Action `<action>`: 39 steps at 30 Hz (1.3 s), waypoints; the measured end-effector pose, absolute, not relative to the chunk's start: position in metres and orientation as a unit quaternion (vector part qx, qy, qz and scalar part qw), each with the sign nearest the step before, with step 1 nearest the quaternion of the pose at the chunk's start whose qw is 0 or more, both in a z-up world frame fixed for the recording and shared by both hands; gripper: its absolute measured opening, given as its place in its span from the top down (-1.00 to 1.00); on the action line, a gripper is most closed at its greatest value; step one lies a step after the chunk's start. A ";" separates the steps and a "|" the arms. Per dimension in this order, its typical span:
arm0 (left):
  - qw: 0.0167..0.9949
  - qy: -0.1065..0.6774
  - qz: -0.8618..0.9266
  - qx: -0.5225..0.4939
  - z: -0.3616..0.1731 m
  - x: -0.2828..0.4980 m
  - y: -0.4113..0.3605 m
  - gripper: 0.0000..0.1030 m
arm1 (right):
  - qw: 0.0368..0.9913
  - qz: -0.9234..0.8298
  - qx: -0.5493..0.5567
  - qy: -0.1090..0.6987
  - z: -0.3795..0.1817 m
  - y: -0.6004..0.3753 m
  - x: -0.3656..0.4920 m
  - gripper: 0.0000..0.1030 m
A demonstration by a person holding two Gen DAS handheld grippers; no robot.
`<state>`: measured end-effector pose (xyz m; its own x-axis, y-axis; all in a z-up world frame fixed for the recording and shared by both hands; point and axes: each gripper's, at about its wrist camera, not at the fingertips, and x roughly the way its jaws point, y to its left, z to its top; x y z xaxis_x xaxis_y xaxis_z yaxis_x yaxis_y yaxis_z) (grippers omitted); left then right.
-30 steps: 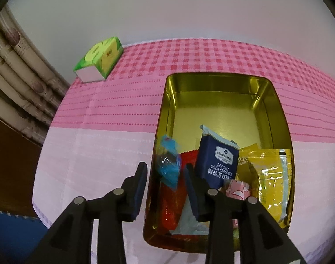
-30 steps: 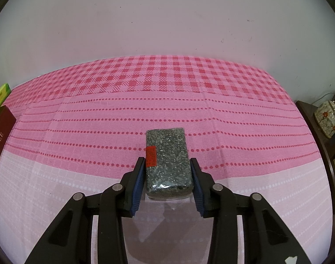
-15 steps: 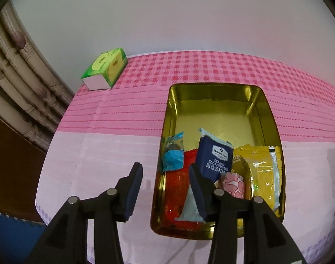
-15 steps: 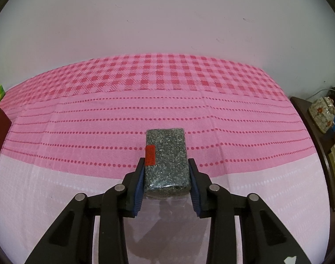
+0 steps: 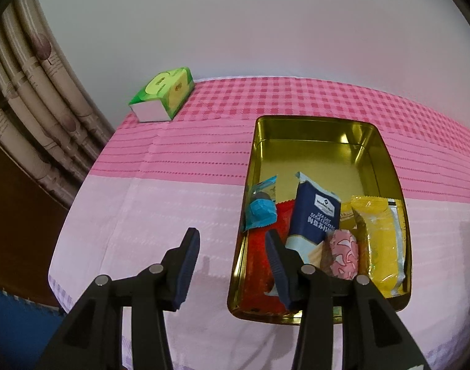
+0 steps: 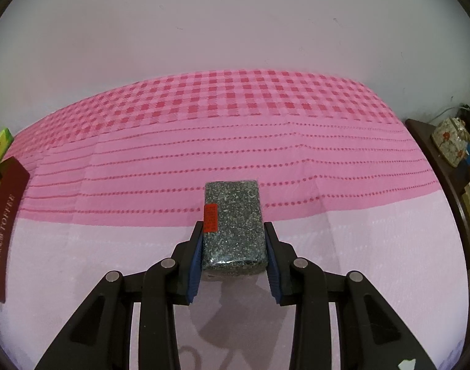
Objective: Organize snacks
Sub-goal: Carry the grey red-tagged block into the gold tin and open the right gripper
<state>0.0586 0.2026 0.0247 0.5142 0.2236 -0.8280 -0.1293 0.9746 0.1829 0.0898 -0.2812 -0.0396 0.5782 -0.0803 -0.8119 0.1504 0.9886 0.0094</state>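
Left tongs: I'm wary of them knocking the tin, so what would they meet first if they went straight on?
Probably bare pink tablecloth; the open left tongs point just left of the gold tin, though depth is unclear.

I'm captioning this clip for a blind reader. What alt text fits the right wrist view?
The right gripper clamps a dark speckled snack block with a red label, lifted above a pink checked tablecloth. A maroon toffee box shows at the left edge, and a dark wooden shelf at the right.
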 end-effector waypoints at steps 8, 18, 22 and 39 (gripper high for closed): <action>0.873 0.472 0.109 0.053 0.022 0.050 0.211 0.12 | 0.886 -0.041 0.045 0.459 -0.022 -0.243 0.077 0.38; 0.872 0.472 0.119 0.053 0.015 0.039 0.229 0.12 | 0.891 0.020 0.040 0.452 0.010 -0.161 0.072 0.38; 0.870 0.473 0.128 0.053 0.013 0.039 0.234 0.11 | 0.888 0.047 0.038 0.455 0.019 -0.123 0.072 0.38; 0.868 0.477 0.138 0.019 0.014 0.034 0.257 0.11 | 0.873 0.151 0.005 0.464 0.037 0.027 0.065 0.38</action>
<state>0.0345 0.2569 0.0141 0.5062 0.2572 -0.8232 -0.2203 0.9614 0.1649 0.0646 0.0274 0.0368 0.5235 0.2683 -0.8087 -0.2596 0.9542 0.1486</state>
